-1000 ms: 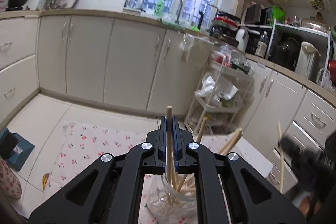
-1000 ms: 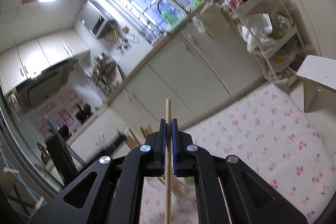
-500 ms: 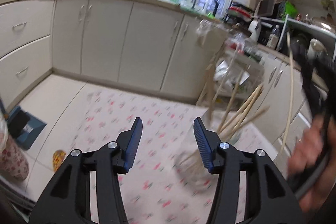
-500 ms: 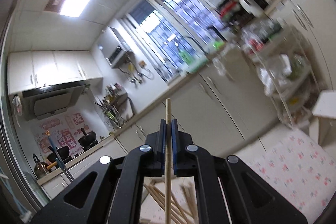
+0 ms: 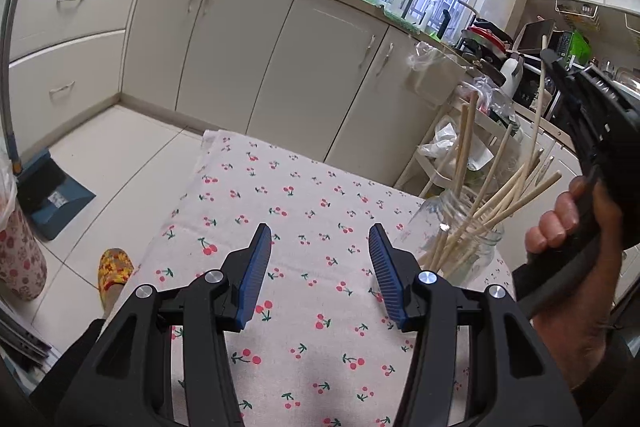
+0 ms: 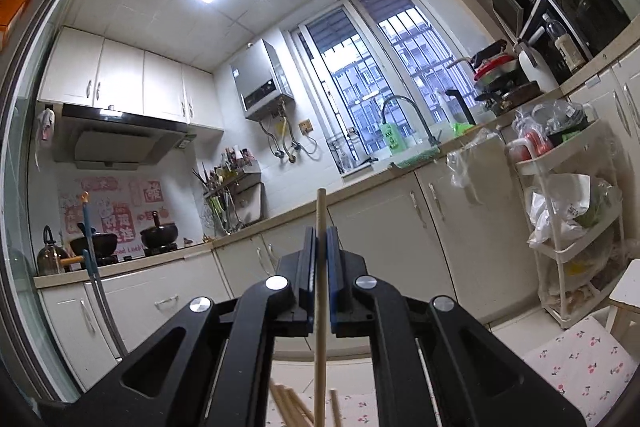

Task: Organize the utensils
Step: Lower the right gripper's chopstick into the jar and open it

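A clear glass jar (image 5: 452, 239) stands on the cherry-print tablecloth (image 5: 304, 211) at the right, holding several wooden chopsticks (image 5: 500, 195) that fan out of its mouth. My left gripper (image 5: 320, 267) is open and empty, low over the cloth just left of the jar. My right gripper (image 6: 320, 255) is shut on a single wooden chopstick (image 6: 319, 307), held upright; in the left wrist view this gripper (image 5: 560, 71) is above and to the right of the jar with the chopstick (image 5: 541, 87) pointing down towards it. Chopstick tips (image 6: 292, 407) show below the right gripper.
White kitchen cabinets (image 5: 280, 59) run behind the table. A white rack with bags (image 6: 572, 211) stands at the right. A blue dustpan (image 5: 52, 195) and a patterned slipper (image 5: 114, 265) are on the floor at the left. A white stool (image 6: 628, 291) is by the table.
My left gripper has let go of its chopstick into the jar, opened, and drawn back to the left. My right gripper has come over the jar with its chopstick, tilting upward.
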The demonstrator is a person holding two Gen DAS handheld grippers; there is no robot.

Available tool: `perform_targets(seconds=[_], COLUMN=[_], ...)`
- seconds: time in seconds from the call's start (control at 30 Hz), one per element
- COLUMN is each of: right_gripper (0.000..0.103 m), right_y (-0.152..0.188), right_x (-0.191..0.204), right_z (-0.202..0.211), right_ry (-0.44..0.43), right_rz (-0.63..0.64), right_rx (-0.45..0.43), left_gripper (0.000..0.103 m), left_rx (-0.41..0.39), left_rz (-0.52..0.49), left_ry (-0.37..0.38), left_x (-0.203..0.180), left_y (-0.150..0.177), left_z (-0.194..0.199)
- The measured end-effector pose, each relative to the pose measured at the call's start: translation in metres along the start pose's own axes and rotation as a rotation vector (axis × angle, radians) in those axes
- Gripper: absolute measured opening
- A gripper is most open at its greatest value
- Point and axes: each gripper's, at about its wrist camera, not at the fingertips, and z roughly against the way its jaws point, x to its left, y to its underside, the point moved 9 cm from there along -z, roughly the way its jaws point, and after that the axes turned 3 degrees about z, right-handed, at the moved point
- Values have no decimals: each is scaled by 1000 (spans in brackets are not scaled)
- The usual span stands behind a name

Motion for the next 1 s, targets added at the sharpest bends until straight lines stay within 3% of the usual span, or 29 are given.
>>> perform_targets(seconds=[1.0], right_gripper=[6], right_y=[61], right_x=[8], right_z=[27], right_ry=[29], right_rz=[113], right_rx=[150], left_gripper=[51], left_rx=[22], left_rz=[42], left_ry=[1], left_x=[2], left_y=[4], left_z=[1])
